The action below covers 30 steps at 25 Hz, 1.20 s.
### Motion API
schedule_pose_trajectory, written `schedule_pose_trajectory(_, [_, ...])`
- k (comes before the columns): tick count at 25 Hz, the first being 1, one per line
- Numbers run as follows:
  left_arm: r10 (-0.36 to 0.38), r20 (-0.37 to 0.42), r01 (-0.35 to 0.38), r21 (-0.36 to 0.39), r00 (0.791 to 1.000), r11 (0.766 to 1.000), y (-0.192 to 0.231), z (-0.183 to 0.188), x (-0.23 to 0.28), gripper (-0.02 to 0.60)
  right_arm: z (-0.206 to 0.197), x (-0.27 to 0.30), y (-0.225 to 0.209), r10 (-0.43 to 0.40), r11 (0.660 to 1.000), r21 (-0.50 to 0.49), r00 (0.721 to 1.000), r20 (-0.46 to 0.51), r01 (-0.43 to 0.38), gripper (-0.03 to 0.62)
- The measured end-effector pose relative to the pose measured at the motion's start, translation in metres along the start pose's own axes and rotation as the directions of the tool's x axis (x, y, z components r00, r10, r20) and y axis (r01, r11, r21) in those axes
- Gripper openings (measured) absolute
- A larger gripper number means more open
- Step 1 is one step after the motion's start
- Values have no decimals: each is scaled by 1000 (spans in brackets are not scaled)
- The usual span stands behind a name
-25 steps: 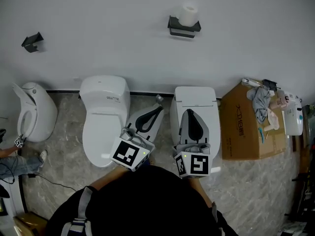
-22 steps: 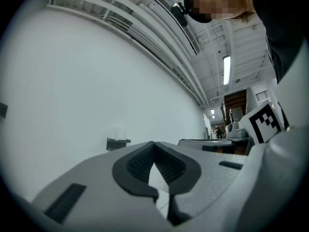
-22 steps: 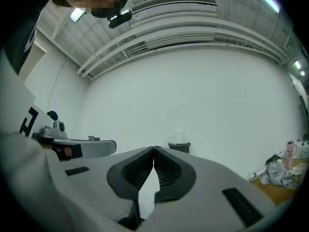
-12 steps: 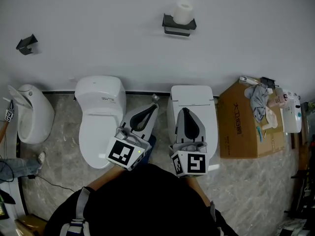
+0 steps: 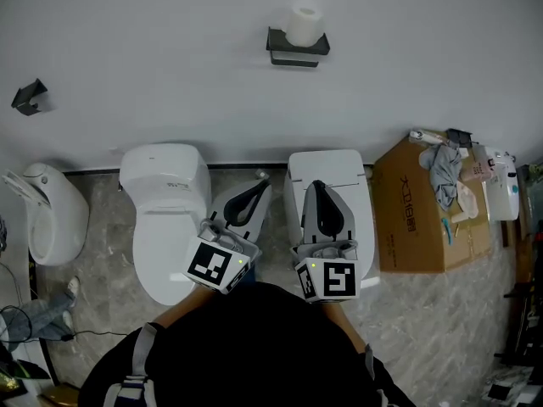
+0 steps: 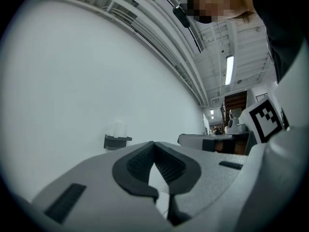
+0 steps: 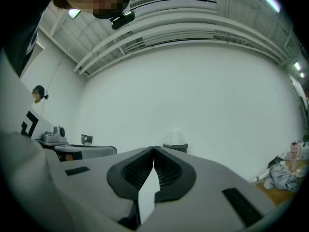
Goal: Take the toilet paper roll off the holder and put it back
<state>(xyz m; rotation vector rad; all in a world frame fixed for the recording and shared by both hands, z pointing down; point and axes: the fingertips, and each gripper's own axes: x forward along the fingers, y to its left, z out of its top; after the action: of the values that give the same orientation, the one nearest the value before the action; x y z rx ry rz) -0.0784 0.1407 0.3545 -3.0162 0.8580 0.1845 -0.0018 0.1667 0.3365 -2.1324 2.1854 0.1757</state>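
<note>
Directly ahead, seen from above, a white toilet paper roll (image 5: pixel 304 25) stands upright on a dark holder (image 5: pixel 295 49) fixed high on a plain white wall (image 5: pixel 170 58), well apart from both grippers. The person, in dark clothing, holds the two grippers low and close to the body, both aimed toward the wall. The left gripper (image 5: pixel 257 181) has its jaws pressed together at the tips, with nothing between the dark ribbed pads; in its own view the roll and holder sit to the left of the closed tips, small and far off. The right gripper (image 5: pixel 317 186) is likewise fully closed and empty, and in its own view the holder appears just beyond and slightly right of the tips, with the pale roll faint against the wall. Below the holder, on a grey marble-patterned floor (image 5: pixel 424 312), two white toilets stand side by side against the wall, a rounded toilet (image 5: pixel 165 193) on the left and a squarer toilet (image 5: pixel 329 170) on the right. A third toilet (image 5: pixel 51 214) stands further left. A cardboard box (image 5: pixel 416 219) with cloth and small items on top sits to the right. A second, bare holder (image 5: pixel 30 97) is on the wall at far left.
</note>
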Motion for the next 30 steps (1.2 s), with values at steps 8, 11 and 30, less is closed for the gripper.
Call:
schedule_pose_trajectory(8, [10,-42,-11,-24,999,1000,44,-6,55,6,-9,67,-22,15,1000,-4,1000,-11,-15,23])
schedule_pose_trajectory(11, [7,-42,-8,-24,999,1000,60,-5,77,6,-11,95,-31,21,1000,-9,1000,-13,-21,23])
schedule_pose_trajectory(30, [-70,-75,67,-45,995,997,146,-11,199,6,-27,231,-87,-54,998,11,998,-34,55,23])
